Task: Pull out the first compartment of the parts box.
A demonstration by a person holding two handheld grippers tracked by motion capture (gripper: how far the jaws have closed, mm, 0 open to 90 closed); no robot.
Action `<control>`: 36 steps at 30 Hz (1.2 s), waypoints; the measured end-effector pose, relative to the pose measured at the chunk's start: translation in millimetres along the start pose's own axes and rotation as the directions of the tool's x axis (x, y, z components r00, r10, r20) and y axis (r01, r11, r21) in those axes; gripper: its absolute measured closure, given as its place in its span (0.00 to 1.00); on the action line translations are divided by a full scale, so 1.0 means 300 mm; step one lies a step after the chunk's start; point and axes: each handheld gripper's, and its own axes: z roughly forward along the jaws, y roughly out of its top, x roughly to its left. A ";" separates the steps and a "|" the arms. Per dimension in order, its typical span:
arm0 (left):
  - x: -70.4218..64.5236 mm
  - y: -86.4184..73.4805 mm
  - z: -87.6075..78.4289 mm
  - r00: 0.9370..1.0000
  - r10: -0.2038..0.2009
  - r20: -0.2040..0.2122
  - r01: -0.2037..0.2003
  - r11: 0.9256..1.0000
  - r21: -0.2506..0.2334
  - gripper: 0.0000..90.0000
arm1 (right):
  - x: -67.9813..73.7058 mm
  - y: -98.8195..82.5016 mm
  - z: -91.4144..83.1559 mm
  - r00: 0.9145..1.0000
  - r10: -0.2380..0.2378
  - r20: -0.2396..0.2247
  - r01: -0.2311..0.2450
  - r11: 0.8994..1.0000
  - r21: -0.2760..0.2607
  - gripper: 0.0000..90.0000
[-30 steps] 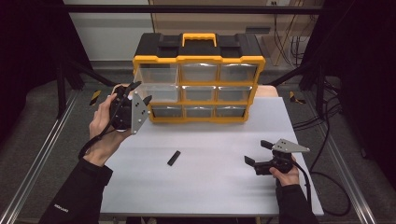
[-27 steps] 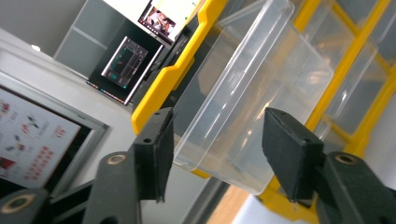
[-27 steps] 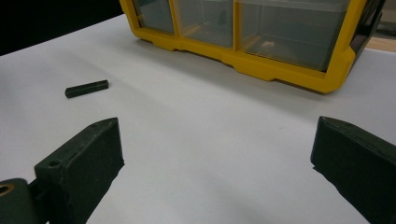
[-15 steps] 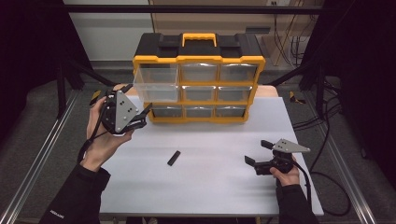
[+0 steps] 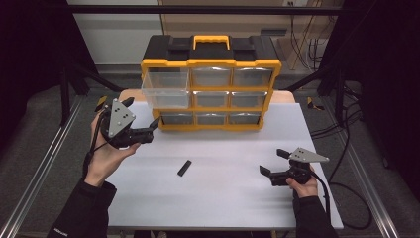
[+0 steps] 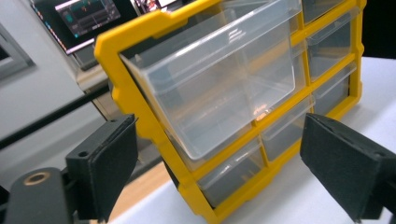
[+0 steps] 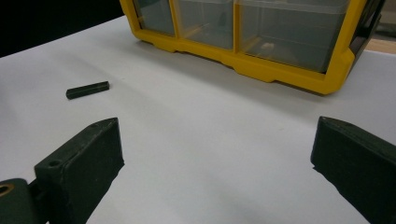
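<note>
A yellow and black organizer (image 5: 210,64) with clear drawers stands at the back of the white table (image 5: 223,203). Its top-left drawer (image 5: 166,89) is pulled out and looks empty in the left gripper view, drawer (image 6: 224,88). My left gripper (image 5: 146,125) hovers left of the organizer's lower corner. Its jaws have just been opening, and nothing is between them. A small black stick (image 5: 184,167) lies mid-table, also seen as the stick (image 7: 87,89). My right gripper (image 5: 274,161) rests open at the table's right, empty, facing the organizer (image 7: 280,70).
Bare table surface lies between the stick and both grippers. Metal frame rails (image 5: 39,173) run along the table's sides, and cables (image 5: 341,129) trail on the floor at the right.
My left gripper has come down and away from the pulled-out drawer's left side, turning toward the organizer's lower corner, and its jaws stand wider. The right gripper has not moved.
</note>
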 end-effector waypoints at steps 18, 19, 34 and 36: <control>-0.003 -0.147 0.019 0.982 -0.180 0.065 0.179 0.984 0.022 0.05 | 0.001 -0.001 0.001 1.000 -0.005 -0.002 0.005 1.000 0.002 0.03; -0.004 -0.157 0.020 0.979 -0.190 0.069 0.188 0.982 0.027 0.05 | 0.001 0.000 0.000 1.000 -0.004 -0.004 0.004 1.000 0.001 0.03; -0.029 -0.266 0.045 0.961 -0.259 0.100 0.251 0.964 0.089 0.04 | 0.001 0.000 -0.001 1.000 -0.004 -0.002 0.004 1.000 0.001 0.03; -0.035 -0.275 0.052 0.959 -0.262 0.106 0.253 0.963 0.098 0.04 | 0.001 0.000 -0.001 1.000 -0.003 -0.002 0.003 1.000 0.002 0.03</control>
